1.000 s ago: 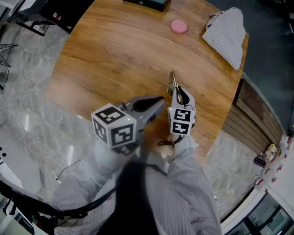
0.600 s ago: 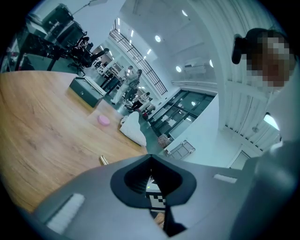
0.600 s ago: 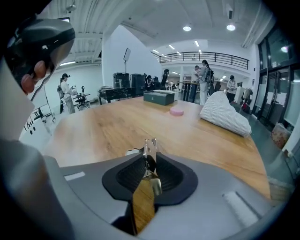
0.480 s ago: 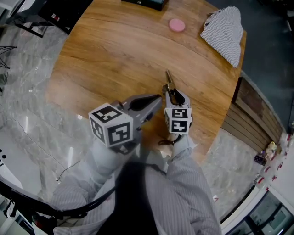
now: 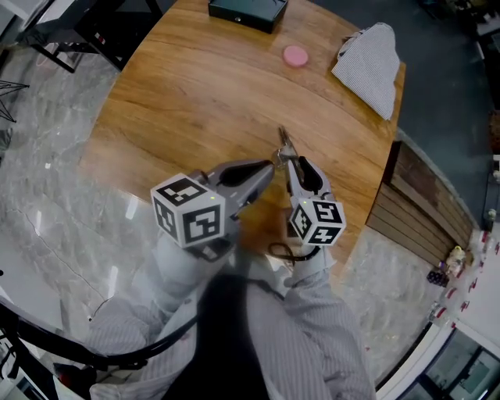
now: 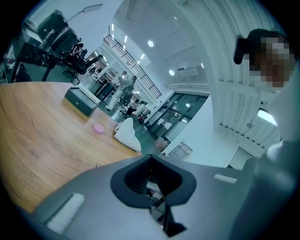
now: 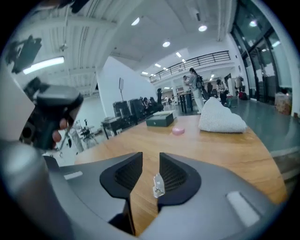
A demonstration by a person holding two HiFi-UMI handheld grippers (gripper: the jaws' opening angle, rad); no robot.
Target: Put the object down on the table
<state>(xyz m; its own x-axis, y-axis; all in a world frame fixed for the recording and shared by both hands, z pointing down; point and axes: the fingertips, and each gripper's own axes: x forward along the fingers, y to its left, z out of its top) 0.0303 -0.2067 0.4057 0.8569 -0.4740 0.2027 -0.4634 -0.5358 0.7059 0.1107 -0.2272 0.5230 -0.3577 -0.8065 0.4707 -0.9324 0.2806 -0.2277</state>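
A small metal object [image 7: 158, 185] lies between the right gripper's [image 7: 150, 157] opening jaws.

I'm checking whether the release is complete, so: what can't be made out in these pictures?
Small metal object: tiny in the head view; the right gripper view shows only a silvery sliver beside one pad of the opening right gripper. Its kind, and whether it rests on the table, cannot be told.
Dark box: cut off by the head view's top edge.
Striped cloth: hides anything beneath it.
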